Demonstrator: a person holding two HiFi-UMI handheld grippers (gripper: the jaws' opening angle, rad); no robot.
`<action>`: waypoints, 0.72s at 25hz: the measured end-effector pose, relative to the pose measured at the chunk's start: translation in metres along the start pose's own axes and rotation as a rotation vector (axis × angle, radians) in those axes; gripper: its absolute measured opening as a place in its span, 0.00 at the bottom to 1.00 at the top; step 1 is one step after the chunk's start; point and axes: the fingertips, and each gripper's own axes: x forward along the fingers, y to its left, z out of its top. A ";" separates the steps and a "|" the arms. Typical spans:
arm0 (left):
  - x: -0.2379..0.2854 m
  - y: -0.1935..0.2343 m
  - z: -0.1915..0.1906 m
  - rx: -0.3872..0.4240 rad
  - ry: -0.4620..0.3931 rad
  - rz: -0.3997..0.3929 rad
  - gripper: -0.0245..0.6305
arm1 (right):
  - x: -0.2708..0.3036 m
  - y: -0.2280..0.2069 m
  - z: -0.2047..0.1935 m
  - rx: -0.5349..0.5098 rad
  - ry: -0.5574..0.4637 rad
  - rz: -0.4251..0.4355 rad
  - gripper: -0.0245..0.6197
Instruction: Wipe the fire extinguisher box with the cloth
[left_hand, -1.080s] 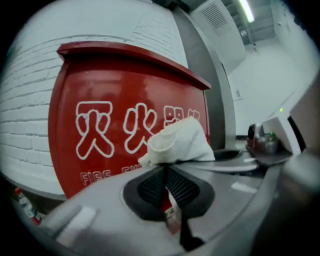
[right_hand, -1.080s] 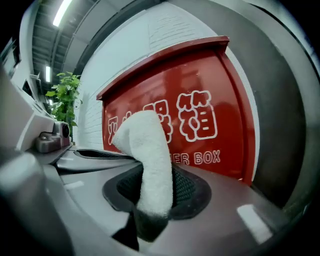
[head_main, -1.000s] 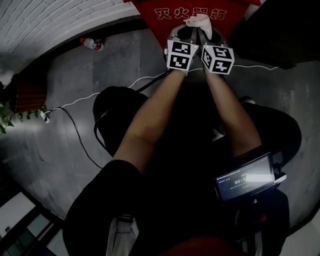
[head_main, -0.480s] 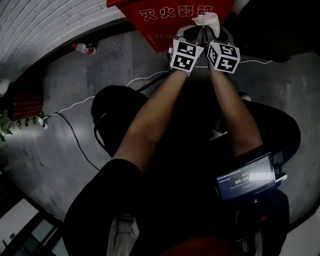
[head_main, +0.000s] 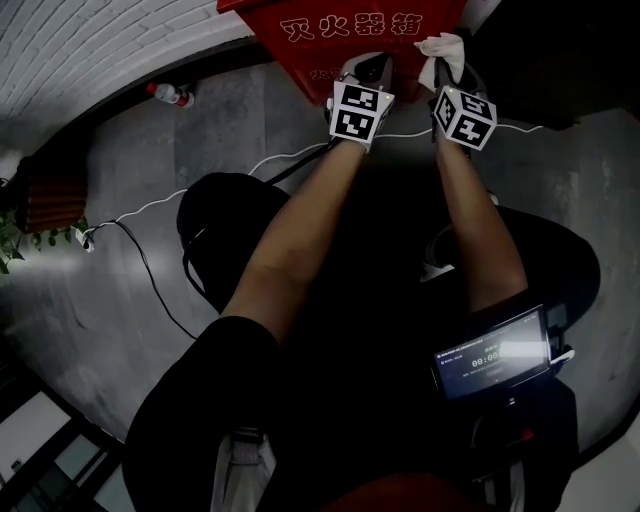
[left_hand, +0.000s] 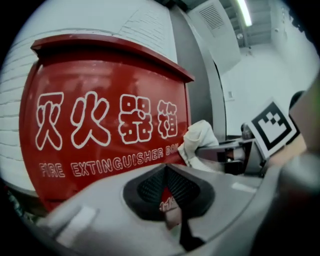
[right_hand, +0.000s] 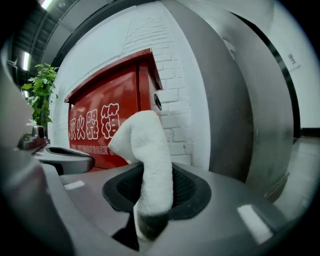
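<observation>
Compared with the head view half a second earlier, the right gripper (head_main: 446, 68) has been shifted to the person's right. It was then almost touching the left gripper (head_main: 368, 64), and a clear gap is now seen between the two. The cloth (head_main: 443, 48) has been carried along. It was then over the right part of the box front and is now at the front's right edge. The left gripper is shown in nearly the same place before the box.

The fire extinguisher box (head_main: 340, 28) stands on the grey floor (head_main: 230, 130) against the white brick wall (head_main: 90, 40). Its red front with white lettering is turned toward both grippers.

Gripper state:
- Left gripper: the pads are pressed together at their tips and nothing is held between them. It is pointed at the lower part of the box front.
- Right gripper: the pads are clamped on the lower end of the cloth. The free end rises above the jaws and folds over toward the box's right front corner. Contact with the box cannot be confirmed.

Item count:
- one box;
- one white cloth;
- two grippers, each fitted with one marker cube;
- one plastic bottle (head_main: 172, 94), lying on the floor by the wall, well left of the box;
- one white cable (head_main: 150, 206), laid across the floor;
- one lit screen (head_main: 495, 356), at the person's right side;
- one green plant (right_hand: 42, 92), left of the box.
</observation>
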 end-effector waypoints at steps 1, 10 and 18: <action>-0.003 0.002 -0.002 -0.001 0.003 0.003 0.04 | -0.001 -0.001 0.001 0.009 -0.005 0.001 0.22; -0.056 0.045 -0.013 0.020 0.021 0.088 0.04 | -0.007 0.086 0.002 -0.001 -0.036 0.216 0.23; -0.114 0.068 -0.007 0.023 -0.005 0.118 0.04 | -0.023 0.209 0.001 -0.101 -0.038 0.469 0.22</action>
